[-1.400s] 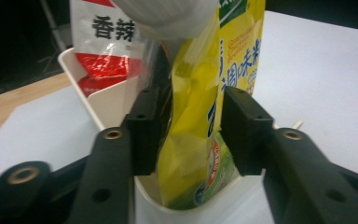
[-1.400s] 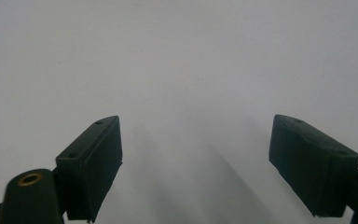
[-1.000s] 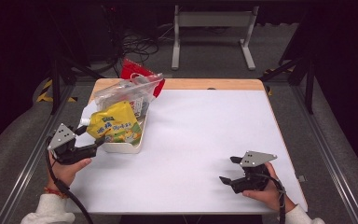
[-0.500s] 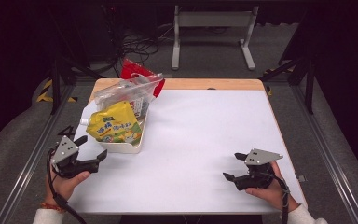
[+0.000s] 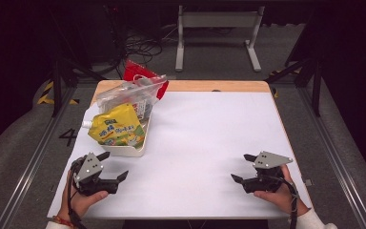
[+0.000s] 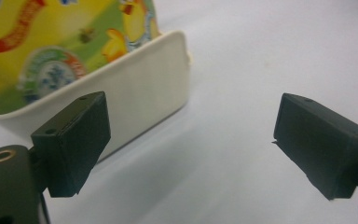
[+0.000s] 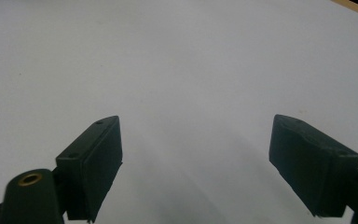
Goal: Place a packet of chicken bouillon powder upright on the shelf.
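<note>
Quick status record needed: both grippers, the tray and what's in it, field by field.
left gripper: jaws have just been opening, now wide apart, nothing between them; near table's front-left, just short of the tray
right gripper: open, empty, low over bare white table at front-right
white tray: on the table's left side, apart from both grippers
yellow pouch: lying in the tray, spout past its left rim
clear bag: behind the pouch, leaning over the tray's far end
red packet: at the far-left table edge, behind the clear bag
table: white surface
</note>
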A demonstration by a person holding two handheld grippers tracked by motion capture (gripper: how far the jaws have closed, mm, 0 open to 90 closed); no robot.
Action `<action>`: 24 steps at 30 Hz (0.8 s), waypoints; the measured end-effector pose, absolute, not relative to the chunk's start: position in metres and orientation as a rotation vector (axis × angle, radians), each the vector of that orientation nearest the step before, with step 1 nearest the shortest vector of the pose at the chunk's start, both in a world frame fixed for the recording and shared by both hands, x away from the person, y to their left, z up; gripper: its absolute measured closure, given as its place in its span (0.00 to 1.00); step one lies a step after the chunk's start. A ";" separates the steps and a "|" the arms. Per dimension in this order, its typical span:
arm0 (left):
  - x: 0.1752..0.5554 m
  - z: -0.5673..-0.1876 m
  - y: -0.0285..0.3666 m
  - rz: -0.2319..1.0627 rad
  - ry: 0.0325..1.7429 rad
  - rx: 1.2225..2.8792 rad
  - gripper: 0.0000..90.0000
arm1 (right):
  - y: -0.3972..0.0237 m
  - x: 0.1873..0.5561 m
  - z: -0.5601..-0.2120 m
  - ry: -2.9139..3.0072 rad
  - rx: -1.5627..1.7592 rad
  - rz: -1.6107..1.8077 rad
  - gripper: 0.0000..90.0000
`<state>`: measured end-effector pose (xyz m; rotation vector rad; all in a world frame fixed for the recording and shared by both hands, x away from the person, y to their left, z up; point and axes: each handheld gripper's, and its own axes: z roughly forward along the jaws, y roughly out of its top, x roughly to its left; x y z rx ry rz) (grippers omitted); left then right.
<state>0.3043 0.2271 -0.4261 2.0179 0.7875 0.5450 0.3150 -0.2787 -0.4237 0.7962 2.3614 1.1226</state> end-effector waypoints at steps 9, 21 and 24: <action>0.297 -0.430 0.204 0.480 0.717 2.046 0.13 | -0.283 0.312 -0.423 2.344 0.805 1.111 0.19; 0.297 -0.435 0.162 0.385 0.597 2.076 0.12 | -0.293 0.302 -0.422 2.310 0.825 1.075 0.19; 0.299 -0.437 0.157 0.363 0.592 2.084 0.12 | -0.295 0.300 -0.423 2.304 0.828 1.068 0.19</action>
